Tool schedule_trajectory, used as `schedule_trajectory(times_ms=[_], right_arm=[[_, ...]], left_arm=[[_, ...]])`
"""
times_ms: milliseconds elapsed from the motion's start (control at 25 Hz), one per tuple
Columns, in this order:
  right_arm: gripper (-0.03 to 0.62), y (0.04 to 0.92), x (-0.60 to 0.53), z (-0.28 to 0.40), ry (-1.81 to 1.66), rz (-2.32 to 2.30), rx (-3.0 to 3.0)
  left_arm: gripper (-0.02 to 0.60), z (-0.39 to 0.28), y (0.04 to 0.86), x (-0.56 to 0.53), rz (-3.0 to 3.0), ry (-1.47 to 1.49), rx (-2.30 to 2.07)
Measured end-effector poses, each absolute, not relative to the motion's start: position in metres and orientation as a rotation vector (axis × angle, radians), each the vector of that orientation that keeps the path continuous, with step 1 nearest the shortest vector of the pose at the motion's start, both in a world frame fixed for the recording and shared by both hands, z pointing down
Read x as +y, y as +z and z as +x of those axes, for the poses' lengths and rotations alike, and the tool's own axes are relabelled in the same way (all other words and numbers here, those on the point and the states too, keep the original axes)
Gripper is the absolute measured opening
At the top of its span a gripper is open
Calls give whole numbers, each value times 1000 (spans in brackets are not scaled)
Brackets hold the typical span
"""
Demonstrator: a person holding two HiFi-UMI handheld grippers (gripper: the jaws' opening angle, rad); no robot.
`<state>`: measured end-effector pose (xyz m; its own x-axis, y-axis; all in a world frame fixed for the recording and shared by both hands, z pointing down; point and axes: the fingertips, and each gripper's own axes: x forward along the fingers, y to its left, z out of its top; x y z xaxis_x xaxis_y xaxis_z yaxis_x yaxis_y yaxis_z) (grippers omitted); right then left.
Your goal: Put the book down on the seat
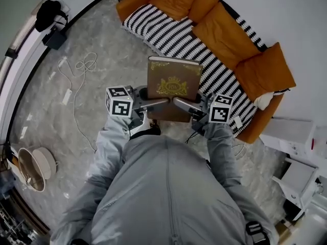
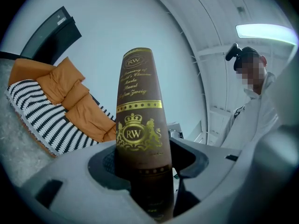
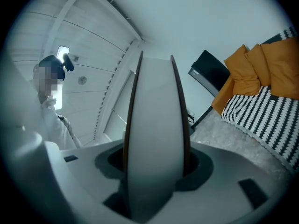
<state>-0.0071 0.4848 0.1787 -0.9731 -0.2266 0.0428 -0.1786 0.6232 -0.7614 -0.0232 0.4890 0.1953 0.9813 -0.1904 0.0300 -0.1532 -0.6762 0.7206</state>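
Head view: you hold the book (image 1: pixel 173 80) in the air, just short of the seat (image 1: pixel 168 32). Your left gripper (image 1: pixel 157 103) has its fingers clamped on the spine, and your right gripper (image 1: pixel 182 104) grips the page edge.

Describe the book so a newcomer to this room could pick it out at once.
Find the sofa with orange cushions and a black-and-white striped cover. In front of it, above the grey floor, the left gripper and right gripper clamp a book between them. It is the only brown hardback, with a gold crest on its cover and gold lettering on its spine.
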Motion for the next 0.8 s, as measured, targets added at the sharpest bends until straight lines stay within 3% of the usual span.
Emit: schedule_trajectory(times_ms=[800], right_arm=[[241, 188, 385, 3, -1326, -470, 2735]], left_arm=[[259, -12, 205, 387, 2268, -56, -146]])
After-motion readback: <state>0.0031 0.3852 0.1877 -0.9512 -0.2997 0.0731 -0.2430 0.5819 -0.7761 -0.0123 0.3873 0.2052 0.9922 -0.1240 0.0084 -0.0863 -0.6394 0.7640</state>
